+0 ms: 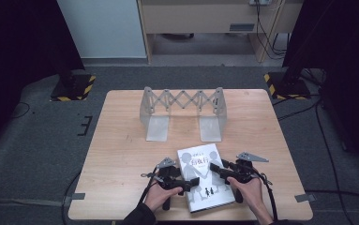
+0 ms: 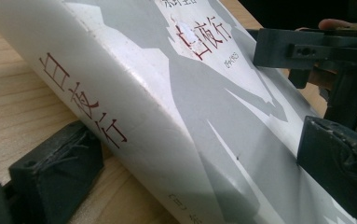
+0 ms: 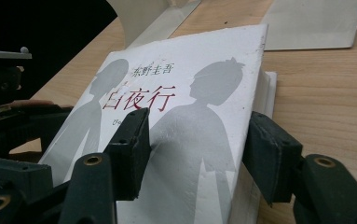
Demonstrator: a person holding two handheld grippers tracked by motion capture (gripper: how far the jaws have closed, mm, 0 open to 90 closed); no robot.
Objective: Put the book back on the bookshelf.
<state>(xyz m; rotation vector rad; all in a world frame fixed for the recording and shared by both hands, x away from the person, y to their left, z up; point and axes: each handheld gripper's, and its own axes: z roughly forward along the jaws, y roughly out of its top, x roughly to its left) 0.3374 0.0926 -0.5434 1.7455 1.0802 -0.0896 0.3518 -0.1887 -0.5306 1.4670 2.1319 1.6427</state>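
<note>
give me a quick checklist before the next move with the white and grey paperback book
1. Left gripper astride the white and grey paperback book at its spine edge: ok.
2. Right gripper astride the page edge: ok.
3. Jaws clamped firmly: cannot tell.
4. Book flat on the light wooden table: not ok, spine side looks raised.
5. Grey metal folding book rack standing, its slot free: ok.

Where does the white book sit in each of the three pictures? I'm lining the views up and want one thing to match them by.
High view: the white book lies at the table's near edge, between the two grippers.
Left gripper view: it runs across the middle, spine toward the camera.
Right gripper view: its front cover sits centre frame, between the jaws.
Shared landmark: the red title characters on the cover.
</note>
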